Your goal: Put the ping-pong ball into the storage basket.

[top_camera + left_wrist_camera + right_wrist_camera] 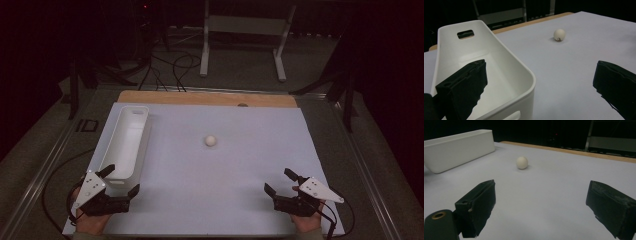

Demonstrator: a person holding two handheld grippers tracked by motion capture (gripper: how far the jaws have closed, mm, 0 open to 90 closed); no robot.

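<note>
Both grippers wait wide open: left gripper by the long white plastic bin, right gripper empty. The small white ball sits mid-table, probably light, hard, roll-prone; pinch across its middle.

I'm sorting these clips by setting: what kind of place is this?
Probably a dim lab or recording room, not a home: a table under a plain white sheet, bare but for a white bin and a small ball, with loose cables and a metal stand behind.

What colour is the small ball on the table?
Off-white small round ball with a small dark mark; the left gripper view shows it best.
</note>
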